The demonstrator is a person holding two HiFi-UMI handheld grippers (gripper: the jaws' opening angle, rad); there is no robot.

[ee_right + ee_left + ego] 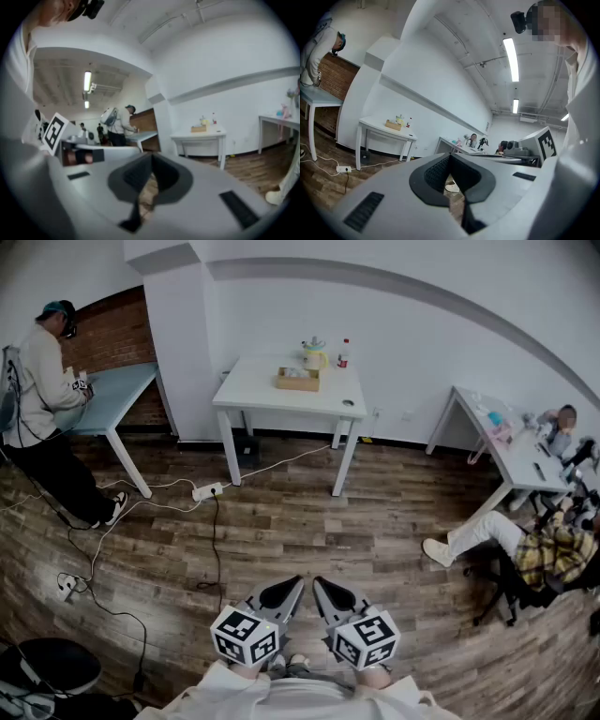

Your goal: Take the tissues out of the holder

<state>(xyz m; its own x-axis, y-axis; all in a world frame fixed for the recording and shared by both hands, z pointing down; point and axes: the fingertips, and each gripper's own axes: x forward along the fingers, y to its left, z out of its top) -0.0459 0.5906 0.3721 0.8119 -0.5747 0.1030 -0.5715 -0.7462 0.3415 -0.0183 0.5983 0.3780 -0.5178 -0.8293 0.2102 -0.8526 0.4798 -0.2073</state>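
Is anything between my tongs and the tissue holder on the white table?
Nothing visible blocks. Only wood floor lies between the left tongs, the right tongs and the table bearing the tissue holder; a power strip and cable lie by its legs.

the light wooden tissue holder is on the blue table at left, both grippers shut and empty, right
Not the blue table: the light wooden tissue holder stands on the white table by the far wall, per the head view. The left gripper and right gripper are shut and empty.

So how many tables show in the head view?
3: bluish table at left, middle white table by the wall, right white table; others may be hidden.
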